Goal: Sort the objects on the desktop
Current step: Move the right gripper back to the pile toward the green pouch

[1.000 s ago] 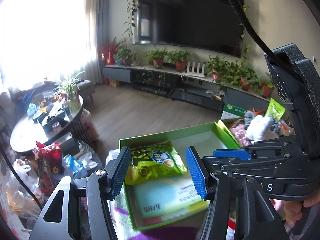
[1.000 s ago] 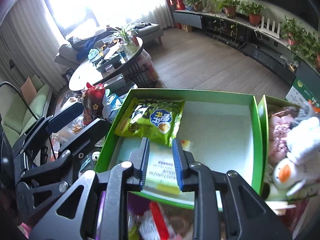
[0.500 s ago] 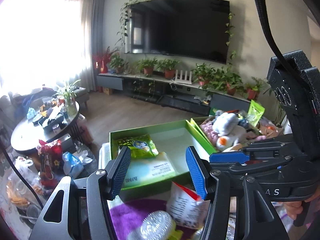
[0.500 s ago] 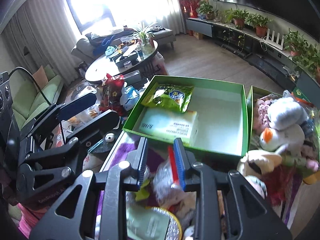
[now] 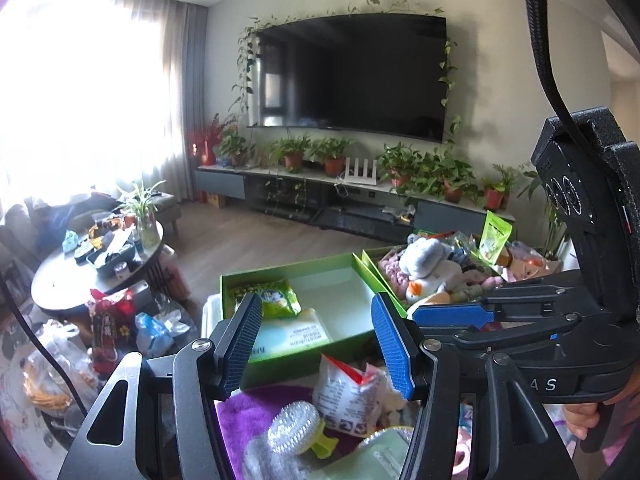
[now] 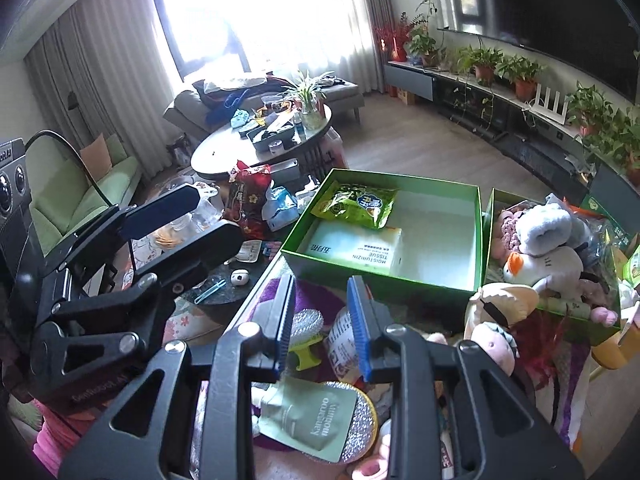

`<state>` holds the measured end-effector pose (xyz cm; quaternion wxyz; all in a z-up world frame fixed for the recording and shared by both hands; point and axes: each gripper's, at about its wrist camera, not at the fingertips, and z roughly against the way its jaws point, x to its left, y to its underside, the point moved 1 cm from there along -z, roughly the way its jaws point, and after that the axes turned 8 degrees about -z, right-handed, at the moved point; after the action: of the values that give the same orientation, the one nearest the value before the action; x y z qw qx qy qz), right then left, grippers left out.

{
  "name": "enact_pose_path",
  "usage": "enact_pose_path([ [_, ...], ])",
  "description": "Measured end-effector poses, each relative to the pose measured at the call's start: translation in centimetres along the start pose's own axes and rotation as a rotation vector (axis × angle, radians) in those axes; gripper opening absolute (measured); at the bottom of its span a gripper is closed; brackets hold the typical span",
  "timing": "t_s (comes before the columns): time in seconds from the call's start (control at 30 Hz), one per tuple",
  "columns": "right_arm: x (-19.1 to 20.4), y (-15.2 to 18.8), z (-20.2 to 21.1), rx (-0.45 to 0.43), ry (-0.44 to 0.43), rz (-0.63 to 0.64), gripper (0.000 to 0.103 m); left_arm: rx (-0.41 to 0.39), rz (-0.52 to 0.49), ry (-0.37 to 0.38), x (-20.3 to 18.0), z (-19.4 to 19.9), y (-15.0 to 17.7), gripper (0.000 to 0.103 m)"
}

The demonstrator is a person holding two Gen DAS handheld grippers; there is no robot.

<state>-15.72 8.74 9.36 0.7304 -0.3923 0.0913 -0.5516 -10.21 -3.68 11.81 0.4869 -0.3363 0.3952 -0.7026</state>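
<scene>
Left gripper (image 5: 316, 346): lower centre of its view, blue-padded fingers (image 5: 239, 346) spread wide and empty; it hovers over the loose pile, seemingly lined up to pick next.
Right gripper (image 6: 322, 326): low centre of its view, fingers parted by a narrower gap, nothing between them; likely just pulled clear of the box.
Open green cardboard box (image 6: 478, 236): centre frame, holding the sorted flat goods; the green snack bag (image 6: 354, 204) sits in the upper-left corner, the pale tissue pack (image 6: 356, 249) just below, overlapped by its edge; the right half stays bare for more.
Second green box (image 6: 488, 220): right edge, heaped with plush toys (image 6: 548, 248); soft things seem grouped there.
Still unsorted: the white red-topped sachet (image 5: 346, 394), silver mesh scrubber (image 5: 294, 426) and pale green pouch (image 6: 314, 420) lie on the purple cloth (image 5: 250, 410) on the bench, bottom of frame.
</scene>
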Motion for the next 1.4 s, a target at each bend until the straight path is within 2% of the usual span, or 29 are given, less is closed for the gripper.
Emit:
enact_pose_path([
  [0.37,0.0,6.0,-0.8,0.035,0.010,0.020,0.028,0.062,0.032,0.011,-2.1,0.3,5.8,0.058],
  [0.6,-1.0,10.2,-2.9,0.089,0.019,-0.017,0.028,0.164,0.099,0.075,-2.7,-1.6,10.1,0.058],
  [0.77,-1.4,13.4,-4.6,0.108,0.083,-0.009,0.033,0.267,0.163,0.081,-2.9,-3.0,13.4,0.058],
  [0.9,-1.7,14.6,-5.7,0.144,0.111,-0.013,0.033,0.312,0.183,0.073,-3.0,-3.5,14.9,0.058],
  [1.03,-1.6,15.1,-5.9,0.135,0.134,0.001,0.033,0.336,0.184,0.049,-3.1,-3.5,15.7,0.058],
  [1.17,-1.7,15.3,-5.6,0.121,0.147,0.018,0.038,0.357,0.220,0.048,-2.7,-3.6,16.4,0.058],
  [1.4,-3.0,15.6,-5.6,0.133,0.116,-0.024,0.038,0.401,0.262,0.035,-2.2,-4.0,17.8,0.058],
])
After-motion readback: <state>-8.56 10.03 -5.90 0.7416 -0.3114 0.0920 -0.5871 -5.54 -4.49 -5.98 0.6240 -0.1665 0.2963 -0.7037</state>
